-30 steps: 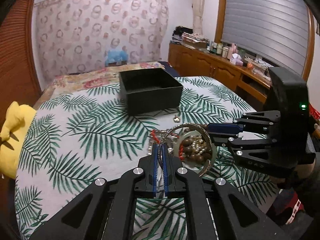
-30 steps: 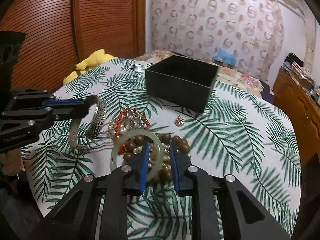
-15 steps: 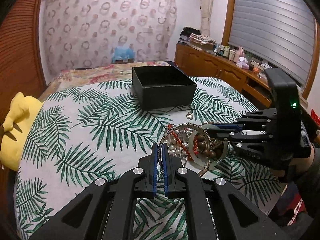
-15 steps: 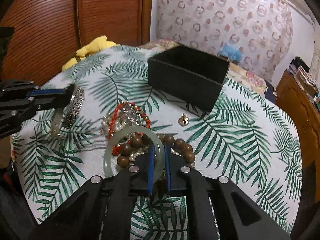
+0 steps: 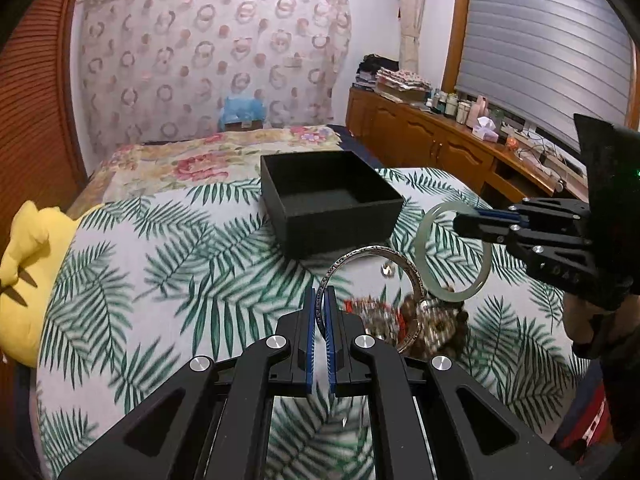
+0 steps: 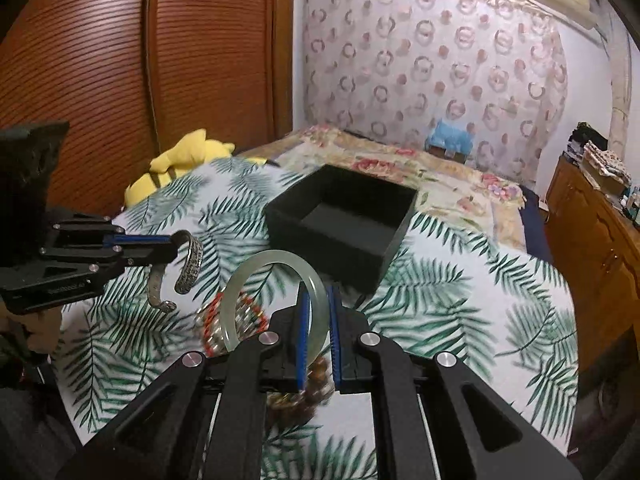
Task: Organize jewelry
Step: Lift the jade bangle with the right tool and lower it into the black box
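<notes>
While left gripper [image 5: 319, 304] clamps silver cuff [image 5: 370, 276], right gripper [image 6: 317, 312] pinches jade bangle [image 6: 272, 276]

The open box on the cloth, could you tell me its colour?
Black, inside and out: the box shows best from the left wrist.

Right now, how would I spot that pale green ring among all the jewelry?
Find the open black square box on the palm-leaf tablecloth. Just in front of it, above the heap of beaded bracelets, two black tools each hold a bangle. The smooth, pale green jade bangle is a closed, plain ring in the right tool, unlike the engraved silver cuff bracelet, which has a gap.
</notes>
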`<state>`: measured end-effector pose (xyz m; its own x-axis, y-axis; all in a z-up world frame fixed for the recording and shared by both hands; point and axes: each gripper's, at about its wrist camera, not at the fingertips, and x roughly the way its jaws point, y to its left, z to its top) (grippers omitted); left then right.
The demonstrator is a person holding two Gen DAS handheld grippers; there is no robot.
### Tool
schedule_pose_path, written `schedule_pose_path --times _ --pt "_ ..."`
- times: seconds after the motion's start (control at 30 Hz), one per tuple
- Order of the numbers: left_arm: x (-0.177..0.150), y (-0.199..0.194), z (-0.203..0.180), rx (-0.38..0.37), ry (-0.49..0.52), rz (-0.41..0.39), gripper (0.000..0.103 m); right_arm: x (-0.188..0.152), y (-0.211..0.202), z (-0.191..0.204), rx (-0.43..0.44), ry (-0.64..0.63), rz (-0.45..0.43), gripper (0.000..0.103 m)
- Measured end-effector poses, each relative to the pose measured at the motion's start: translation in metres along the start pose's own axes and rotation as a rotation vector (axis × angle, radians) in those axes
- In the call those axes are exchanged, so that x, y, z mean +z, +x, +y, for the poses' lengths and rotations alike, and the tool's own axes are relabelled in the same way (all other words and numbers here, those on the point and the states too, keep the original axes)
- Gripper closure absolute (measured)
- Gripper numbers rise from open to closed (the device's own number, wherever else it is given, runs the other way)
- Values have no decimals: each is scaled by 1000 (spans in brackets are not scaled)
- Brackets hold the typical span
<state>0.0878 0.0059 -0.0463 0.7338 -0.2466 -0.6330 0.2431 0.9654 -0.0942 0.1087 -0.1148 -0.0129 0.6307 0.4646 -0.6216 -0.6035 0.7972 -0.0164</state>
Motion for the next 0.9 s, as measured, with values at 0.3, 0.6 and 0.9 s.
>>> schedule_pose_path --times 0.3,0.6,0.9 --pt "63 45 8 18 39 12 99 30 16 -44 -25 31 -30 93" --pt "99 98 11 32 59 65 98 63 47 -71 -36 14 -44 93" --pt "102 117 12 16 55 84 84 71 88 -75 -5 -2 10 93"
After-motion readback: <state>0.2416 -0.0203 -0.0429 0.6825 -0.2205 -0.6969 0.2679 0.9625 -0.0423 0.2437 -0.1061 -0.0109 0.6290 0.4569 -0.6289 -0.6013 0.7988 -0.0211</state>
